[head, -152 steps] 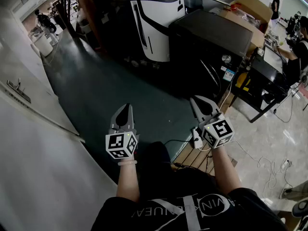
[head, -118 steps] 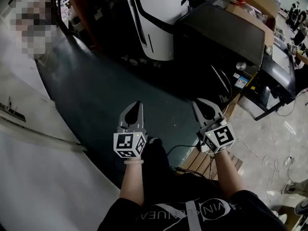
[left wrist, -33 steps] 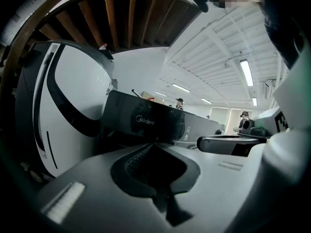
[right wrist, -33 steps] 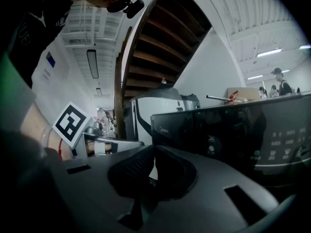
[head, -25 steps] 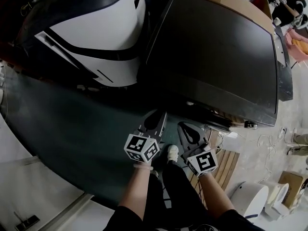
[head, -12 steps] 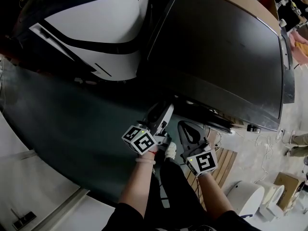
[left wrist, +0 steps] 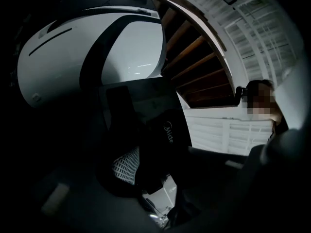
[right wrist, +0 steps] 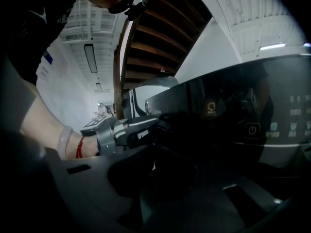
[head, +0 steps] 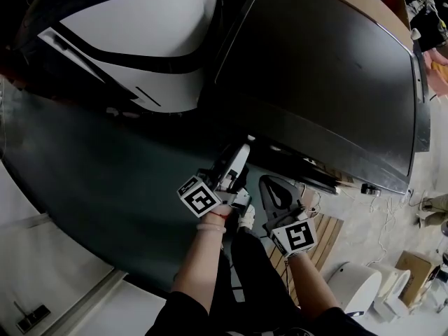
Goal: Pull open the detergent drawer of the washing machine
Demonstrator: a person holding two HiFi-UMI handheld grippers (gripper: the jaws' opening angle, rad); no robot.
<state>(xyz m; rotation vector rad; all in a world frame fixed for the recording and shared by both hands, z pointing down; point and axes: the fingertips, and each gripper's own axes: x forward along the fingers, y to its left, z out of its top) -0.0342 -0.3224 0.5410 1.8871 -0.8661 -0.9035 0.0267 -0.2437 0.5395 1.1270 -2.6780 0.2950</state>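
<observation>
The black washing machine [head: 315, 68] fills the upper right of the head view, seen from above. My left gripper [head: 241, 154] is rolled onto its side, its tips at the top left of the machine's front. Its jaws stand open. The left gripper view is dark and shows a black panel with a brand logo [left wrist: 165, 127] close ahead; whether anything lies between the jaws is hidden. The right gripper [head: 270, 183] hangs just right of it, shut and empty, short of the front. In the right gripper view, the left gripper [right wrist: 127, 127] reaches in beside the lit control panel [right wrist: 251, 129].
A white and black machine [head: 140, 33] stands directly left of the washer. Dark green flooring [head: 105, 173] lies in front. A wooden pallet [head: 325, 233] and a white round object [head: 364, 285] sit at the lower right. The person's shoe [head: 246, 219] is below the grippers.
The left gripper has rolled onto its side and edged up toward the machine's front corner. The right gripper has stayed where it was.
</observation>
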